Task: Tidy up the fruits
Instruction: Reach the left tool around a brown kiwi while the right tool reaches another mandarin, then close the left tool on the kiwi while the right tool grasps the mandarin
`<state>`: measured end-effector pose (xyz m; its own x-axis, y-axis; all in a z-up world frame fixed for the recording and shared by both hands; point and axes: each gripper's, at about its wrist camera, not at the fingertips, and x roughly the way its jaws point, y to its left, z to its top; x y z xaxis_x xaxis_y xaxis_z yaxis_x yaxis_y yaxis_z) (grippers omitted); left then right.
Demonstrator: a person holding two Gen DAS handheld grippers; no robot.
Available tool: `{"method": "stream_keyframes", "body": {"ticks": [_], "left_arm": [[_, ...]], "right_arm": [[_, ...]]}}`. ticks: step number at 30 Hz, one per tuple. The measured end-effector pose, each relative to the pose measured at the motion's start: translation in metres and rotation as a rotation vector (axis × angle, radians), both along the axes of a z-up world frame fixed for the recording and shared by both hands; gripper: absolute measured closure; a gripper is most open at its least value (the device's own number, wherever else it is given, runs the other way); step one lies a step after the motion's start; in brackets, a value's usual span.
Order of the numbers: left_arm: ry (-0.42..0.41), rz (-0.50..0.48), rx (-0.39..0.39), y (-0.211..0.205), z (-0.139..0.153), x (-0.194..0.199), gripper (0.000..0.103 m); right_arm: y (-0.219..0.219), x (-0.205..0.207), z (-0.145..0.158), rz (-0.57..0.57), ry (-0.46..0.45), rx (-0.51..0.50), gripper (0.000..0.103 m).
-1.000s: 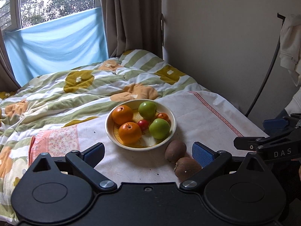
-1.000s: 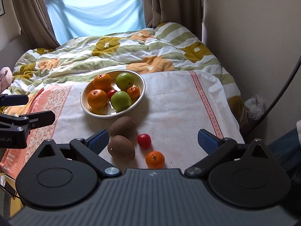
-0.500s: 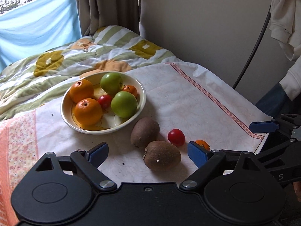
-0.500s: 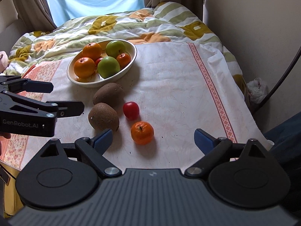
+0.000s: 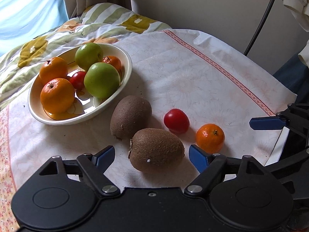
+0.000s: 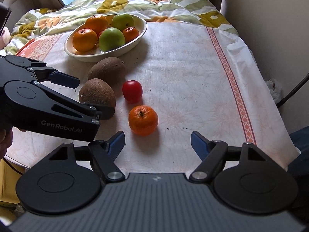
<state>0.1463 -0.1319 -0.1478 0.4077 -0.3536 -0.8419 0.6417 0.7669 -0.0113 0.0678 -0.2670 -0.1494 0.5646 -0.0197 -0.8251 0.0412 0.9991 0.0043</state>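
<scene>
Fruits lie on my tabletop, which is covered by a white cloth (image 6: 193, 81) with a pink patterned stripe; behind it sit a flowered quilt (image 6: 135, 3), brown curtains, a pale blue sheet at the window and a plain wall. In the cream bowl (image 5: 126, 67) I count two oranges, two green apples, one small mandarin and one red tomato. Loose on the cloth: two kiwis, the near kiwi (image 5: 156, 149) just beside the far kiwi (image 5: 130, 116), one tomato (image 5: 176, 120) and one mandarin (image 6: 143, 120). My left claw (image 5: 150, 157) is closing around the near kiwi, pads not yet touching. My right claw (image 6: 157, 143) is closing, empty, just short of the mandarin. "GenRobot.AI" is printed on the left claw's side.
</scene>
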Motion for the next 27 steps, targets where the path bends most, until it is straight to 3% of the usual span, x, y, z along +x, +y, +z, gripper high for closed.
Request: {"method": "stream_keyframes", "body": {"ticks": [6,12,27], "left_arm": [[0.023,-0.016,0.007,-0.008,-0.010,0.002,0.034],[0.010,-0.037,0.015,-0.010,-0.010,0.000,0.035],[-0.003,0.016,-0.022,0.011,0.003,-0.002,0.036]], "right_arm": [[-0.001,0.005,-0.004,0.009,0.006,0.002,0.016],[0.001,0.009,-0.008,0.021,0.026,0.004,0.022],[0.011,0.021,-0.011,0.068,0.021,-0.009,0.030]]}}
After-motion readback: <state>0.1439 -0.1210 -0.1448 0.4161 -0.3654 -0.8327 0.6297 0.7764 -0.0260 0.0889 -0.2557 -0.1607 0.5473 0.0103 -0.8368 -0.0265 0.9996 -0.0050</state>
